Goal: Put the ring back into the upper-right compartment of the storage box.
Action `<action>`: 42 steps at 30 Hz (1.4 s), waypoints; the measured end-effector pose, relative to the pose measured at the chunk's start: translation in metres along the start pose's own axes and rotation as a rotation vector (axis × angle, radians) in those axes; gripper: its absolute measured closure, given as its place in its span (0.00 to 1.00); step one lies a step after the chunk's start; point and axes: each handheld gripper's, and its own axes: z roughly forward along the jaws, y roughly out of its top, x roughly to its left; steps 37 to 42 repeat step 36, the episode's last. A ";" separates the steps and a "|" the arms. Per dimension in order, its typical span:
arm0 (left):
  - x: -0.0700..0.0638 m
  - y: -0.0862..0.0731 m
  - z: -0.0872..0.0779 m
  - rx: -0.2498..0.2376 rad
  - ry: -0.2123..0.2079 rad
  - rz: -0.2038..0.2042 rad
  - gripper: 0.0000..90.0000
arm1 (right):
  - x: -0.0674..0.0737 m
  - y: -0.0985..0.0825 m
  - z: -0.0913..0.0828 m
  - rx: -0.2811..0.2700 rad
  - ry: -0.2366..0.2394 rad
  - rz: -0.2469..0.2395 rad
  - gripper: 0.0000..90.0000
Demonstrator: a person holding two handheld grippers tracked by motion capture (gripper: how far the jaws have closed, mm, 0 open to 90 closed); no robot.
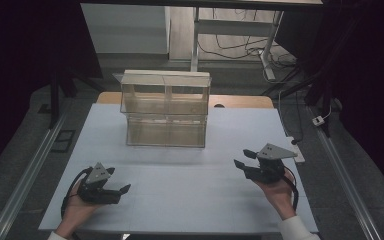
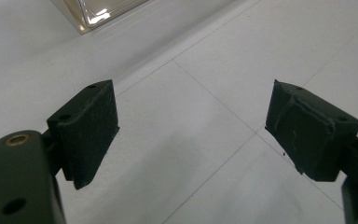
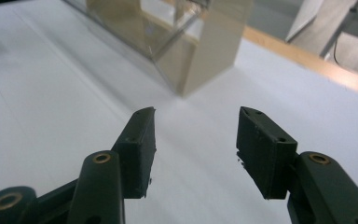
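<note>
Standing centre frame, the clear stacked bins (image 1: 165, 109) look stiff, slippery, best gripped by a wall edge; left gripper (image 1: 121, 191) and right gripper (image 1: 244, 159) jaws gape empty.

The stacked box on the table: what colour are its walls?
The stacked box is clear plastic with a pale amber-brown tint, seen best in the right gripper view.

Clear two-tier box (image 1: 165, 110) mid-table (image 1: 190, 200), left gripper (image 1: 118, 191) and right gripper (image 1: 241, 159) nearer (at either side).
</note>
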 end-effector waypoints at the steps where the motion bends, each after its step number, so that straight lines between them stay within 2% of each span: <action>1: 0.000 0.000 0.000 -0.001 0.000 0.000 0.19 | -0.001 -0.006 -0.002 0.011 -0.007 0.006 0.52; 5: 0.000 0.000 0.000 0.001 0.001 0.001 0.19 | -0.007 -0.031 -0.013 0.034 -0.028 0.033 0.50; 10: -0.001 0.000 0.001 0.004 0.001 0.005 0.19 | -0.013 -0.049 -0.017 0.066 -0.056 0.039 0.47; 15: -0.001 0.000 0.001 0.002 0.000 0.005 0.19 | -0.019 -0.063 -0.020 0.076 -0.066 0.067 0.46; 19: 0.000 0.000 0.001 0.002 -0.001 0.007 0.19 | -0.020 -0.066 -0.019 0.085 -0.070 0.066 0.46; 23: 0.000 0.000 0.001 0.001 0.000 0.006 0.18 | -0.019 -0.066 -0.020 0.092 -0.072 0.042 0.46; 42: 0.000 0.000 0.001 0.003 0.001 0.006 0.18 | -0.020 -0.065 -0.023 0.075 -0.065 0.040 0.46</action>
